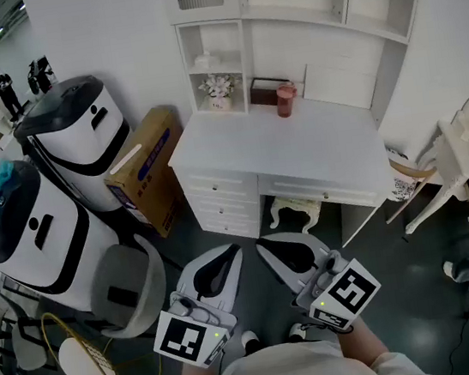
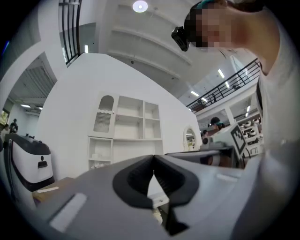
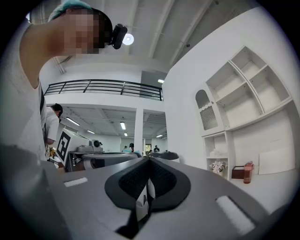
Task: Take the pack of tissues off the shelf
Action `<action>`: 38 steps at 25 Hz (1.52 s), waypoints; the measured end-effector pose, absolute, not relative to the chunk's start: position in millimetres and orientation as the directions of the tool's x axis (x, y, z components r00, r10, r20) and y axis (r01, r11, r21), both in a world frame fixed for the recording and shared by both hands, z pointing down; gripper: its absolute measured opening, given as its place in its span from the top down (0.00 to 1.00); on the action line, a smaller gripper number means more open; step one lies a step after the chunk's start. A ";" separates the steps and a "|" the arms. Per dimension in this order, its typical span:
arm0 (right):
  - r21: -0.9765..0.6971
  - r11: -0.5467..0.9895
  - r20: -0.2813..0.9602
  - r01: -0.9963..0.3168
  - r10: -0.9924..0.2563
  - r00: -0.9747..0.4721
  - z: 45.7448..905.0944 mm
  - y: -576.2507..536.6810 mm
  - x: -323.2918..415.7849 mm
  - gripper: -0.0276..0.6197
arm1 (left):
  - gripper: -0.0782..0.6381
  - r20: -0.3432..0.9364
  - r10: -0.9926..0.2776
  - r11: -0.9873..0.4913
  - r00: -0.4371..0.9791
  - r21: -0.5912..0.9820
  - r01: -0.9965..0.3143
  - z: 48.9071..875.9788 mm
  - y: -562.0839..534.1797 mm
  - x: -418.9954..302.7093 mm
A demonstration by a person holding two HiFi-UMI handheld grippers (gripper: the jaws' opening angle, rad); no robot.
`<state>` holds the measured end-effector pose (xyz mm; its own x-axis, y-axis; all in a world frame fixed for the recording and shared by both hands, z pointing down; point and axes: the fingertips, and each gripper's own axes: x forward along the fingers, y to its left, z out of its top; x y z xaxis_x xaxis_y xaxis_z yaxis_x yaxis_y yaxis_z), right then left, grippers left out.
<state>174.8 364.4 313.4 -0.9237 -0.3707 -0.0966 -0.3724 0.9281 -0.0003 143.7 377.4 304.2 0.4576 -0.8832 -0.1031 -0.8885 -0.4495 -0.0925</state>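
Tissues: a white pack (image 1: 206, 59), judged the target, is seen on the small shelf (image 1: 199, 72) above the flowers (image 1: 219, 86).
Left gripper (image 1: 229, 256): fingers pressed together, empty.
Right gripper (image 1: 271, 252): fingers pressed together, empty.
Position: both are held well short of the counter (image 1: 281, 145).
Advice: fingers should be spread before the shelf is reached; the flowers are to be avoided.

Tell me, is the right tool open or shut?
Shut: on the right tool, the jaws meet at their tips with nothing between them.

tissue pack (image 1: 206, 59) on white shelf (image 1: 218, 71)
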 end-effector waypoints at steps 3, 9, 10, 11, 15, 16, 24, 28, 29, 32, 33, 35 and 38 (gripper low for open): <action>0.001 0.928 -0.097 -0.373 -0.371 -0.923 312.3 365.8 167.9 0.96 | 0.89 -0.102 -0.885 -0.445 0.454 -0.098 -0.890 303.1 378.4 136.4; -0.003 0.925 -0.092 -0.381 -0.380 -0.921 314.9 366.1 154.4 0.96 | 0.89 -0.099 -0.882 -0.452 0.460 -0.095 -0.887 304.9 377.5 123.1; -0.004 0.924 -0.091 -0.383 -0.382 -0.920 315.4 365.5 151.6 0.96 | 0.89 -0.098 -0.881 -0.454 0.462 -0.093 -0.886 305.7 376.9 120.3; -0.006 0.923 -0.089 -0.385 -0.384 -0.919 315.9 364.9 148.5 0.96 | 0.89 -0.097 -0.880 -0.457 0.464 -0.090 -0.885 306.4 376.3 117.1; -0.011 0.915 -0.085 -0.404 -0.403 -0.911 317.6 363.6 133.4 0.96 | 0.89 -0.093 -0.875 -0.467 0.475 -0.093 -0.879 308.4 376.3 102.0; -0.012 0.912 -0.087 -0.409 -0.409 -0.909 317.8 363.5 129.4 0.96 | 0.89 -0.093 -0.874 -0.469 0.477 -0.098 -0.878 309.1 376.6 97.9; 0.048 0.907 -0.104 -0.418 -0.412 -0.905 323.5 367.0 99.6 0.96 | 0.89 -0.077 -0.878 -0.467 0.473 -0.088 -0.880 323.6 376.6 70.8; 0.057 0.905 -0.099 -0.421 -0.414 -0.905 323.4 357.6 93.7 0.96 | 0.89 -0.096 -0.871 -0.474 0.482 -0.090 -0.876 323.5 365.6 63.9; 0.057 0.904 -0.097 -0.423 -0.417 -0.904 324.0 352.7 92.3 0.96 | 0.89 -0.115 -0.870 -0.471 0.480 -0.102 -0.876 321.4 360.6 60.8; 0.052 0.900 -0.089 -0.432 -0.427 -0.900 328.2 333.5 88.1 0.96 | 0.89 -0.130 -0.866 -0.471 0.483 -0.114 -0.875 320.8 343.5 53.1; 0.047 0.899 -0.089 -0.435 -0.430 -0.898 329.4 326.5 87.0 0.96 | 0.89 -0.125 -0.866 -0.471 0.483 -0.115 -0.874 321.8 337.4 51.1; 0.038 0.899 -0.091 -0.436 -0.431 -0.898 330.6 311.8 85.0 0.96 | 0.89 -0.113 -0.872 -0.465 0.477 -0.115 -0.878 324.0 323.7 47.6; 0.040 0.901 -0.095 -0.431 -0.426 -0.900 331.1 287.4 81.9 0.95 | 0.89 -0.110 -0.878 -0.455 0.466 -0.116 -0.883 324.7 299.8 44.5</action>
<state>81.9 287.4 331.1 -0.8998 -0.4259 -0.0946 -0.4309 0.9015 0.0401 44.5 299.8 324.7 0.4664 -0.8777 -0.1100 -0.8830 -0.4547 -0.1164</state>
